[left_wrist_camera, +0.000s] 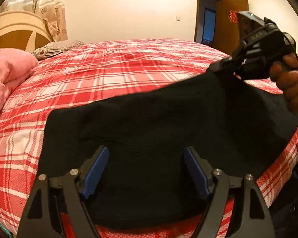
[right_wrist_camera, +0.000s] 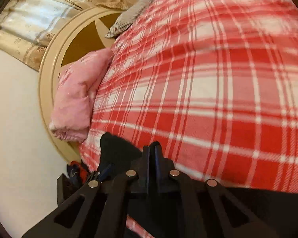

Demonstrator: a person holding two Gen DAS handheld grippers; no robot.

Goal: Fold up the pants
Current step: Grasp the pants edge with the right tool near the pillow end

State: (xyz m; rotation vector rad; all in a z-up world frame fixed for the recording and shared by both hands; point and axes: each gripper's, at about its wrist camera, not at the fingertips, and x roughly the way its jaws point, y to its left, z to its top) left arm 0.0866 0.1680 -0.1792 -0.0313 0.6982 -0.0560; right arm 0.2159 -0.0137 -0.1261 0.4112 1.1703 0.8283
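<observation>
- The black pants (left_wrist_camera: 149, 123) lie across the near part of the bed, on the red-and-white plaid bedspread (left_wrist_camera: 109, 69), with one end lifted clear of the cloth.
- The right gripper (right_wrist_camera: 152, 148) has its fingers pressed together on that lifted edge of the pants; held there, probably so the raised end can be carried over the flat part for a fold.
- The left gripper (left_wrist_camera: 146, 170) hovers over the flat middle of the pants with its blue pads (left_wrist_camera: 95, 170) spread wide and nothing between them; likely free to pin or catch the fabric.
- The person's hand (left_wrist_camera: 290, 83) wraps the right gripper's handle at the right side of the bed.
- The far edge of the pants runs diagonally across the plaid; the near edge lies close to the mattress edge.
- Beyond the pants the bedspread is open; a pink quilt (left_wrist_camera: 8, 77) and a patterned pillow (left_wrist_camera: 55, 48) sit well apart by the headboard (right_wrist_camera: 49, 63).
</observation>
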